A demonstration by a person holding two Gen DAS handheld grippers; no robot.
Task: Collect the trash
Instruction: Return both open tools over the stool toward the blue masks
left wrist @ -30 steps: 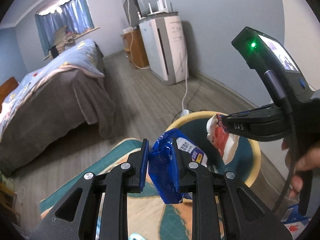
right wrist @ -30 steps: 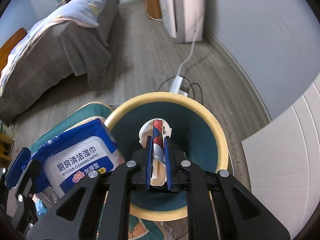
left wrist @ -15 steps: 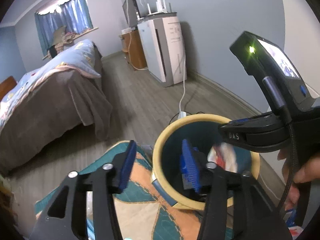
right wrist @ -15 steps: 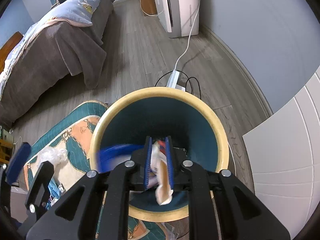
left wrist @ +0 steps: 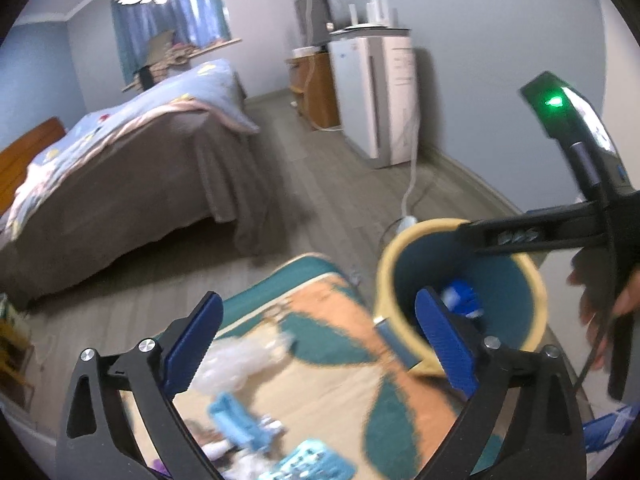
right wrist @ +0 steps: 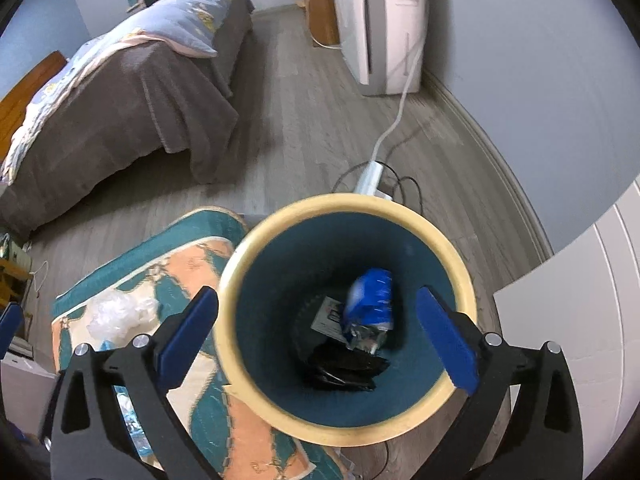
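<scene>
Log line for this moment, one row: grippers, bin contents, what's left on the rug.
left gripper: open, empty | right gripper: open, over bin | in bin: blue wipes pack | rug: clear plastic wrap remains

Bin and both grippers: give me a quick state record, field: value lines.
bin: yellow rim, teal inside, standing on the floor at the rug's edge
in bin: blue wrapper, black bag, a white label under them
left gripper: open, empty, over the rug
right gripper: open, empty, over the bin
rug: clear plastic and blurred blue items left on it
</scene>
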